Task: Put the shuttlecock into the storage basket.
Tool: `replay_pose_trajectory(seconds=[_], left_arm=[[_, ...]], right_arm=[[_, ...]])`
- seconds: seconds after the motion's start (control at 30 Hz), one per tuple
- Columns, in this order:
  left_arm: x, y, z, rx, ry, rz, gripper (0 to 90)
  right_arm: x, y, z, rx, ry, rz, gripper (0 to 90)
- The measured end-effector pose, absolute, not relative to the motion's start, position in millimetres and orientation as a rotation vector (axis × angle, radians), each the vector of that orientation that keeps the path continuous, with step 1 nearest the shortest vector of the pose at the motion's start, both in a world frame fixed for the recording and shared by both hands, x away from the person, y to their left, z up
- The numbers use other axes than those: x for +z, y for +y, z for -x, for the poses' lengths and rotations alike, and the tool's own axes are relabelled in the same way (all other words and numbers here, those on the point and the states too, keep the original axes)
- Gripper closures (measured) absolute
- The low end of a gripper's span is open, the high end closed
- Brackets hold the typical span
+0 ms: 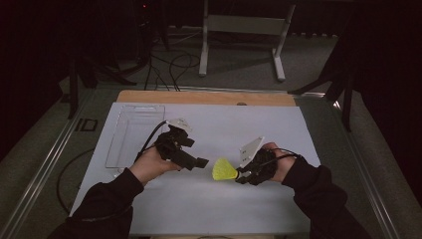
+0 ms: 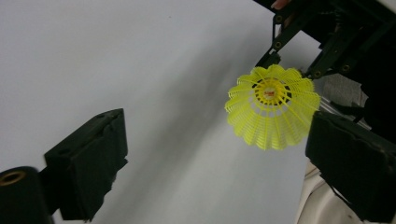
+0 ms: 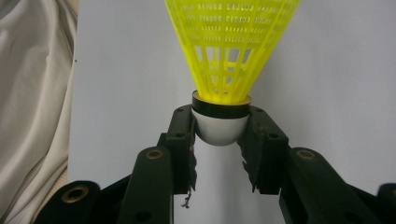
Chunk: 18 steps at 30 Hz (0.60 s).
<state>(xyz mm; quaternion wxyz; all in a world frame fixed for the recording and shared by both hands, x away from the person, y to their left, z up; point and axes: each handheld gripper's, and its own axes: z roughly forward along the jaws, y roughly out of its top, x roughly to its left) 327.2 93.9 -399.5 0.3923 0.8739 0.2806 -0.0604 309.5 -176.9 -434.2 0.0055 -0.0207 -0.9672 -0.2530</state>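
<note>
The right claw (image 1: 239, 175) is clamped on the white cork of a yellow shuttlecock (image 1: 224, 170), holding it just above the bench (image 1: 214, 204) with the skirt fanned out toward the left claw (image 1: 200, 163). In the right gripper view the pads (image 3: 184, 140) pinch the rounded cork from both sides — a firm, centred hold, the skirt rising straight ahead of the claw.

The left claw stands wide with nothing in it, its tips just short of the skirt's rim. In the left gripper view the shuttlecock (image 2: 272, 105) sits ahead and off toward one jaw, not between them.

The step in hand looks like a hand-over from right to left. The next move calls for the left claw to line up on the shuttlecock so it lies between the jaws, then close gently — the mesh skirt would likely crush under a hard squeeze — before the right claw lets go.

A clear tray (image 1: 133, 134) lies beyond the left claw, well apart. The bench between the two claws is bare, so nothing stands in the way.
</note>
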Motion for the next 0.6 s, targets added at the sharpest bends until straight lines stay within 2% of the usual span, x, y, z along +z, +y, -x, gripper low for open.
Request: replay_pose_trajectory(seconds=[0.17, 0.43, 0.53, 0.57, 0.6], left_arm=[[-404, 86, -331, -0.188, 0.728, -2.222, 15.5], [-415, 70, -336, -0.264, 0.734, -2.255, 21.3], [-419, 65, -336, -0.29, 0.728, -2.266, 26.6], [-421, 63, -336, -0.304, 0.72, -2.273, 33.1], [-422, 62, -337, -0.309, 0.72, -2.276, 35.8]], right_arm=[[-434, -176, -309, -0.788, -3.029, 0.06, 66.1], [-433, -175, -309, -0.796, -3.028, 0.052, 66.2], [-432, -175, -309, -0.795, -3.026, 0.052, 66.1], [-432, -175, -309, -0.791, -3.029, 0.053, 66.2], [-432, -174, -309, -0.795, -3.031, 0.047, 66.1]])
